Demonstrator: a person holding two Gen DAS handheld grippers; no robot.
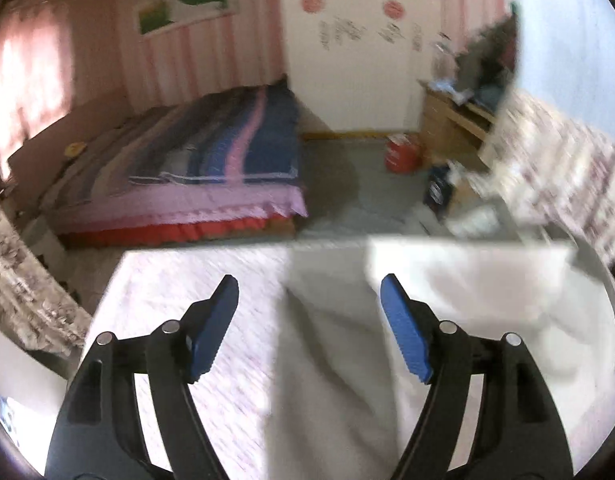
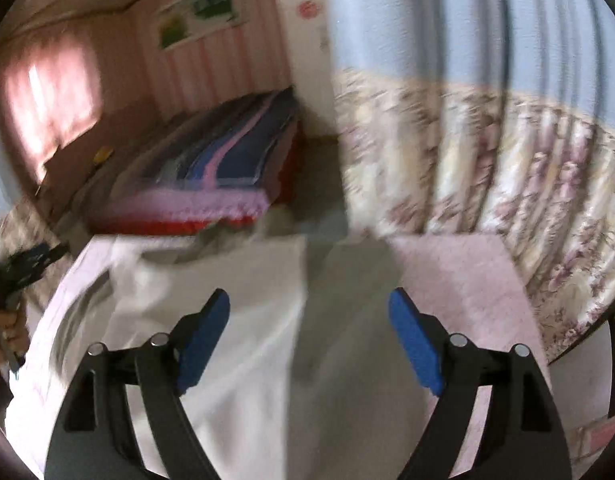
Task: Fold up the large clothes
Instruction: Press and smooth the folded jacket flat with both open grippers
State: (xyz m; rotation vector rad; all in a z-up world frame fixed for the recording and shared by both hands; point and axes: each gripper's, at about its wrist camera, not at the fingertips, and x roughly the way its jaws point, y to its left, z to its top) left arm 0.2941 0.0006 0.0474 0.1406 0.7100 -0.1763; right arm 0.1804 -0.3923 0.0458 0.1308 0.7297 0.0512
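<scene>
Both grippers hang over the tabletop (image 1: 179,300) with nothing in them. The left gripper (image 1: 309,296) stands wide, its blue pads apart and clear of the cloth below; the right gripper (image 2: 309,312) is just as wide and just as empty. No earlier view is at hand, so only this much can be said of them.

The garment (image 1: 447,300), a big white piece, lies spread on the pinkish cover of the tabletop, between the two tools. In the right wrist view it (image 2: 243,320) shows a straight edge running away from me, with a greyer band beside it that may be a folded-over layer or only shadow; the blur makes that hard to call. At the far left of that view a hand (image 2: 3,332) holds the other tool.

My guess is that one fold has been laid down and let go. The piece is wide and loose yet, so more folds and a final tidy stack remain.
</scene>
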